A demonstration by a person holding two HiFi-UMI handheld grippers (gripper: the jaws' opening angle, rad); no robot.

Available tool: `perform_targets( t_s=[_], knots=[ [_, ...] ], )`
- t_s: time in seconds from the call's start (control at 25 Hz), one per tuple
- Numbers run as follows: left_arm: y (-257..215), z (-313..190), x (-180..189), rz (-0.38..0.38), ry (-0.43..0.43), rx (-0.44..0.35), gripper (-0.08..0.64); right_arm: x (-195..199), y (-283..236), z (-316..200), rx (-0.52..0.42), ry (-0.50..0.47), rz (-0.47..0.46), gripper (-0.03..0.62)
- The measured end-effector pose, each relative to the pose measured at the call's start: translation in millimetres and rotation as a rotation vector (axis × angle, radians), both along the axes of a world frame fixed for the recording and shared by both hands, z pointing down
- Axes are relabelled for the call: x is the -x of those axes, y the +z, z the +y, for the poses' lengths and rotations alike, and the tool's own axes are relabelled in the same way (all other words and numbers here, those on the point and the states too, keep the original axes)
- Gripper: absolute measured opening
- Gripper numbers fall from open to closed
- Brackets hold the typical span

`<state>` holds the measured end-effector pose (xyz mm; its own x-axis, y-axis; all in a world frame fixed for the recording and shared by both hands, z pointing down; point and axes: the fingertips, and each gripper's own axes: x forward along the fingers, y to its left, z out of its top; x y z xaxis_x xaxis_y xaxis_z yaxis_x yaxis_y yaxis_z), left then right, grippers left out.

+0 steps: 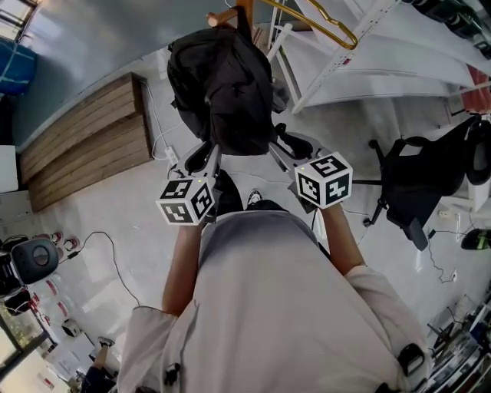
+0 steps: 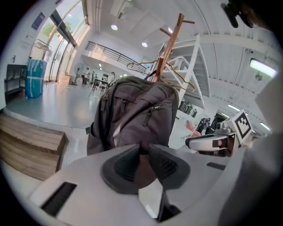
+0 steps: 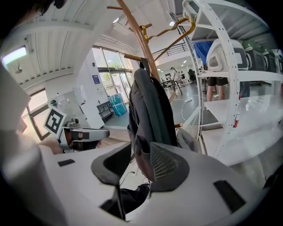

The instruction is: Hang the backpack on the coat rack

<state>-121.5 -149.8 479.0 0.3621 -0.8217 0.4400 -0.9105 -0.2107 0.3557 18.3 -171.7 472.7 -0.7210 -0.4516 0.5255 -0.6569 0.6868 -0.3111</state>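
A big bright hall with a pale floor [image 1: 107,54], a low wooden platform [image 1: 84,150] at the left of the head view and white shelves [image 1: 368,54] at the upper right. In that view the black backpack [image 1: 222,84] sits at the upper centre, right up against the coat rack [image 1: 244,11] at the top edge, with the left gripper [image 1: 205,153] and right gripper [image 1: 288,150] both reaching in under its lower end. In the left gripper view the jaws are pinched on the bag's bottom edge, dark fabric squeezed between the pads, and the bag fills the middle of the frame in front of the rack's pole. In the right gripper view the jaws are clamped on the bag's lower side, its top level with a peg (whether the loop is over that peg I cannot tell). The bag looks soft and floppy, probably fairly light, so it will sag. The top loop or a strap seems a better hold than loose fabric.
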Motion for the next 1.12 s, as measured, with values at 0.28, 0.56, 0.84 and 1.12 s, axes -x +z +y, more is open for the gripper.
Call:
perform_targets(
  t_s=[0.28, 0.56, 0.84, 1.12],
  knots=[
    [-25.1, 15.6, 3.9, 0.013, -0.083, -0.106, 0.035, -6.8, -15.2, 17.9, -0.043, -0.012, -0.014, 0.101],
    [-36.6, 33.5, 1.8, 0.001, -0.085, -0.126, 0.032, -12.2, -26.0, 32.5, -0.077, -0.032, -0.017, 0.075],
    [-61.6, 47.3, 1.4, -0.003, -0.071, -0.154, 0.008, -17.2, -40.3, 42.5, -0.134, -0.035, -0.004, 0.035],
    [-65.3, 49.0, 11.5, -0.048, -0.098, -0.16, 0.006, -22.4, -51.1, 36.5, -0.124, 0.022, -0.042, 0.009]
  ],
)
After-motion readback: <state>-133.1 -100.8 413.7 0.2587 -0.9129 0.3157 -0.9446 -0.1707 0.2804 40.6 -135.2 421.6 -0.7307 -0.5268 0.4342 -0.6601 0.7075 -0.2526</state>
